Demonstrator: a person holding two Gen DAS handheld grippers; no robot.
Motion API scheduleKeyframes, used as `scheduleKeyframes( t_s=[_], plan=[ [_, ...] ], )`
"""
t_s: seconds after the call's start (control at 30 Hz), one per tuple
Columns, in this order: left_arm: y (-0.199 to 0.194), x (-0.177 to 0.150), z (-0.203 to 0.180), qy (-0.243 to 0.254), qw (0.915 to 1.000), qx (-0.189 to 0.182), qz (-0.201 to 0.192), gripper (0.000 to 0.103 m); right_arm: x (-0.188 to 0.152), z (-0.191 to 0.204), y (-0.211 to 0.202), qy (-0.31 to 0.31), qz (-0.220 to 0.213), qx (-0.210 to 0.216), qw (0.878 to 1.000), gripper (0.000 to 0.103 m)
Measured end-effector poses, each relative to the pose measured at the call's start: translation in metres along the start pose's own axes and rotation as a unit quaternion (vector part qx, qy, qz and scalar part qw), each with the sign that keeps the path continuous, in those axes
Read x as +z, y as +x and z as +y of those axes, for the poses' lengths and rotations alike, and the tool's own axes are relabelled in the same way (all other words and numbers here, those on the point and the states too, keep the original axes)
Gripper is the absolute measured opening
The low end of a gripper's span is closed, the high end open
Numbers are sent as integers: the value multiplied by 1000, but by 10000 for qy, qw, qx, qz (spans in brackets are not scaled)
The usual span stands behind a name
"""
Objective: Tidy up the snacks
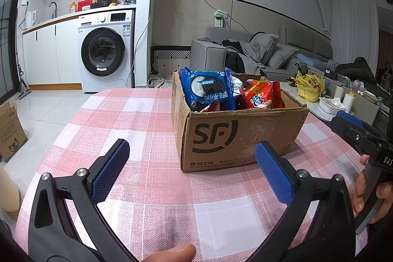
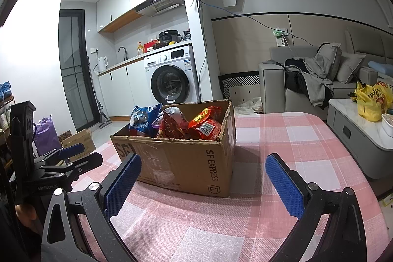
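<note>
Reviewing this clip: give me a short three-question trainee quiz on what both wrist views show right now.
1. True or false: the left gripper is shut on a snack.
2. Where is the blue cookie packet? A) on the tablecloth B) in the cardboard box C) on the sofa
3. Fill in: the box stands on a pink checked ____.

Key: 1 false, both it and the right gripper are open and empty. 2 B, beside the red packets. 3 tablecloth.
</note>
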State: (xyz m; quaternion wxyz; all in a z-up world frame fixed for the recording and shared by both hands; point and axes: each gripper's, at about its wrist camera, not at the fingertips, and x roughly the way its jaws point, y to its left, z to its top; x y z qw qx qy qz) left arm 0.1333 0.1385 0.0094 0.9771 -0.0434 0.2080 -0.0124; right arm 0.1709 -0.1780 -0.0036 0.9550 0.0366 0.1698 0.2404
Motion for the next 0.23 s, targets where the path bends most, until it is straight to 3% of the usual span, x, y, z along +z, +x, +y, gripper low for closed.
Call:
scheduleKeyframes(
  t_s=[0.23],
  plan=[
    [0,-1,0,-3,10000,-33,-24,102,1,6,0,-149,-16,38,9999,103]
  ],
)
